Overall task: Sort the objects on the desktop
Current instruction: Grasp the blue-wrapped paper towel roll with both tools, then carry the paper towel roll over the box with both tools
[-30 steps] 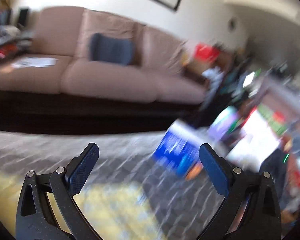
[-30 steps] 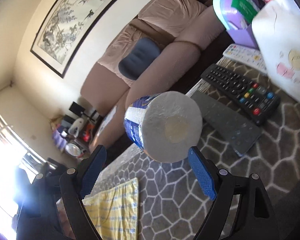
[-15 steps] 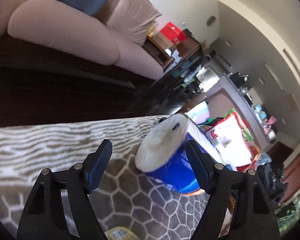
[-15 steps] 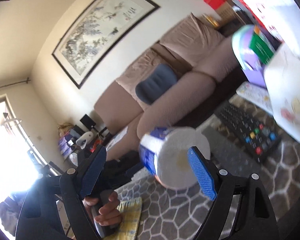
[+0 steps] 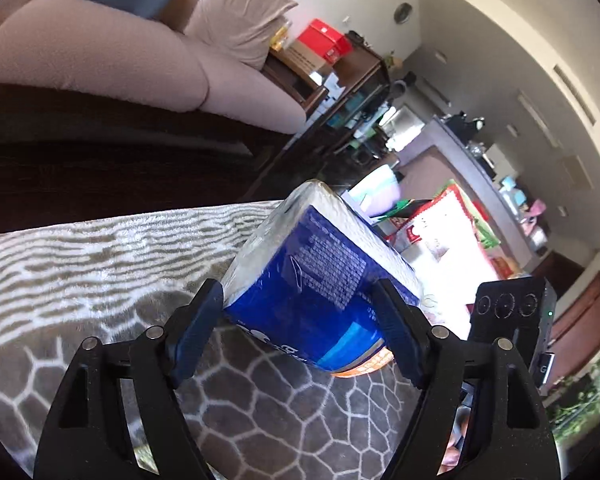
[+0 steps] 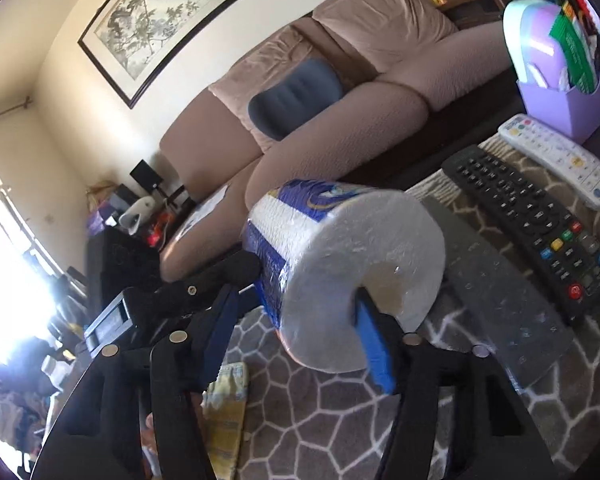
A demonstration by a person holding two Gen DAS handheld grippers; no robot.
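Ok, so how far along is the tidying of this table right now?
Done, seemingly: the black remote and white remote lie side by side by the purple holder. In hand: the left gripper clamps the paper roll, and the right gripper is closing around its near end, fingers not yet tight. Left: placing the roll, and the yellow cloth lying nearby.

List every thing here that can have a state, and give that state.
Roll: wrapped, tilted, between both tongs.
Left tongs: shut on roll's sides.
Right tongs: closing, roll between them, not yet clamped.
Black remote: lying face up.
White remote: lying face up.
Holder: upright, filled.
Cloth: lying flat.
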